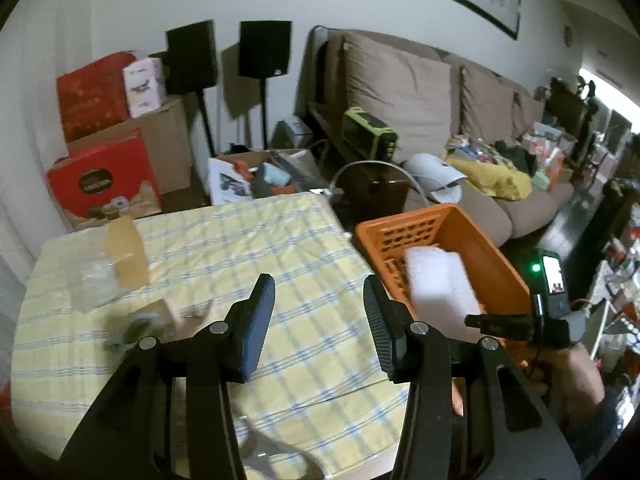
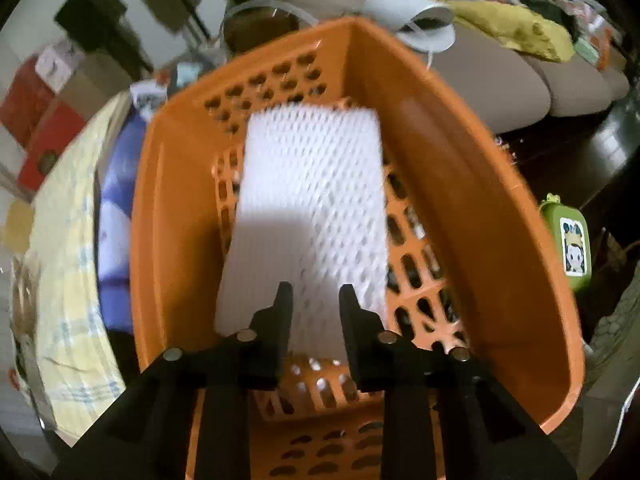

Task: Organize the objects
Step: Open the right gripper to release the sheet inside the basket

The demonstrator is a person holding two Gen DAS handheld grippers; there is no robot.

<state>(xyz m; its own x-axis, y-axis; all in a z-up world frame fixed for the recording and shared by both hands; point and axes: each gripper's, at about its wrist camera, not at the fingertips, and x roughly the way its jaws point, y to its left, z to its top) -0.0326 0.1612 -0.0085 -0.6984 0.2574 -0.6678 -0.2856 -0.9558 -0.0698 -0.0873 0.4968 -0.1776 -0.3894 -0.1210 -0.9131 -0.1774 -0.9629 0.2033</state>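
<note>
Lying in the orange basket [image 2: 460,184] was a white foam net sleeve [image 2: 316,200], so one item seemed put away. The right hand-held gripper [image 2: 316,300] hovered over its near end, jaws narrowly parted, whether touching it I cannot tell. The left hand-held gripper [image 1: 320,320] was spread and empty above the surface [image 1: 248,248] under a yellow checked cloth, where a clear bag [image 1: 96,280], cardboard [image 1: 128,252] and blurred small bits remained. Beyond stood a cluttered sofa [image 1: 440,92], boxes [image 1: 104,176] and speakers [image 1: 264,48].
</note>
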